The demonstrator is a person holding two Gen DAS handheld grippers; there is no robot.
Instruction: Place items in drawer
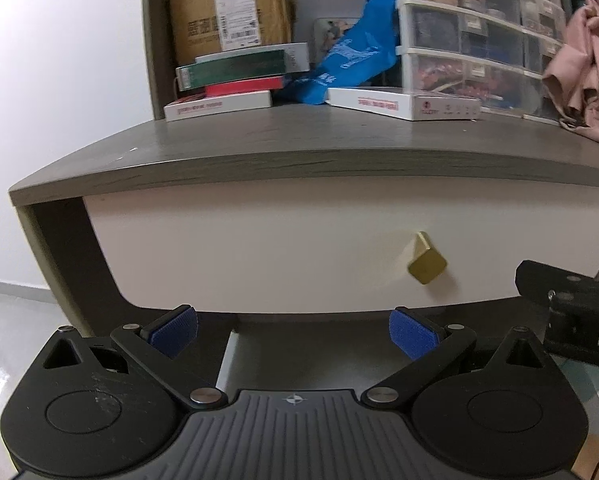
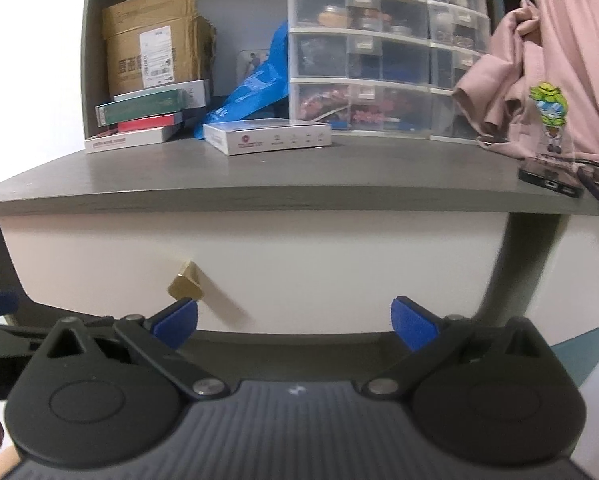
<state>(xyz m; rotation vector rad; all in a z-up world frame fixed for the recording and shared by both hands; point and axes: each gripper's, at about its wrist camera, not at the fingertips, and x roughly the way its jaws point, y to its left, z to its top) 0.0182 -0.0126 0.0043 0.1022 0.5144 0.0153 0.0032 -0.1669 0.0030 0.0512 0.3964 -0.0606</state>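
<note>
Grey wooden desk [image 2: 299, 184], closed white drawer [image 1: 299, 248] beneath, clear plastic organiser [image 2: 379, 48] at 1 o'clock, white flat box [image 2: 267, 136] (12 o'clock), brass square knob [image 1: 426, 259], left gripper [image 1: 293, 334] and right gripper [image 2: 294, 322] both spread wide, empty.

**Clutter along the back of the desk**

On the grey desk [image 2: 259, 184], a cardboard box [image 2: 151, 44] stands at ten o'clock behind a stack of flat boxes [image 2: 147, 120]. A blue bag [image 2: 259, 84] leans at twelve beside the clear plastic drawer organiser [image 2: 379, 48]. Pink clothing [image 2: 547, 72] is heaped at two o'clock, touching a dark phone [image 2: 549, 178] near the desk's edge.
</note>
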